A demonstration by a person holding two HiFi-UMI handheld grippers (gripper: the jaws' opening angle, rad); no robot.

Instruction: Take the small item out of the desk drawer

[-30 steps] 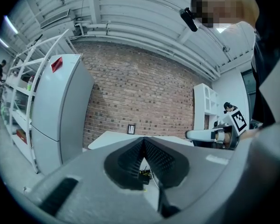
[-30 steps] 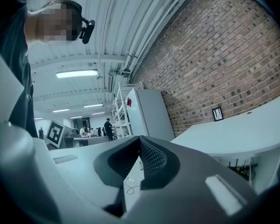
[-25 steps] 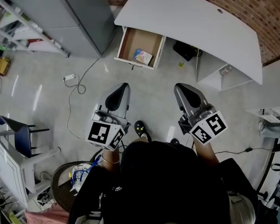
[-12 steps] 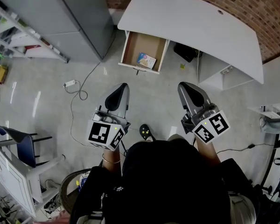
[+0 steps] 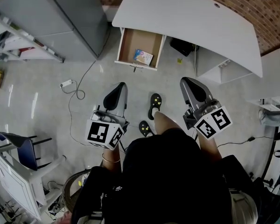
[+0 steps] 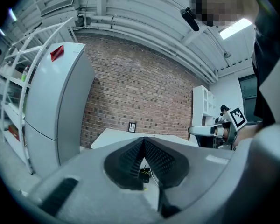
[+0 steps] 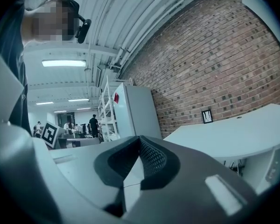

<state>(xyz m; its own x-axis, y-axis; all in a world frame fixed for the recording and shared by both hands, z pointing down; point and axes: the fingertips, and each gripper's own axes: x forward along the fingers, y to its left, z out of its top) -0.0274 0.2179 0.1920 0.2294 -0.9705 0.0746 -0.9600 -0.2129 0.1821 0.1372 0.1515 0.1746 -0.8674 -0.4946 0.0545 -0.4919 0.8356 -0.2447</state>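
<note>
The left gripper [image 5: 120, 88] and the right gripper [image 5: 188, 85] are held level, side by side above the floor. In each gripper's own view the jaws are seen pressed together, with nothing between them. Ahead of both grippers and well apart from them, the drawer [image 5: 133, 40] is pulled out from under the white counter [image 5: 191, 24]. The small item [image 5: 143, 57], a colourful flat packet, is lying in the drawer toward the end nearer the grippers, ahead of the gap between them and closer to the left gripper's side. A shoe [image 5: 154, 105] is set on the floor between the two grippers.

Open drawer [image 5: 130, 42] holds the small item [image 5: 143, 57]
</note>
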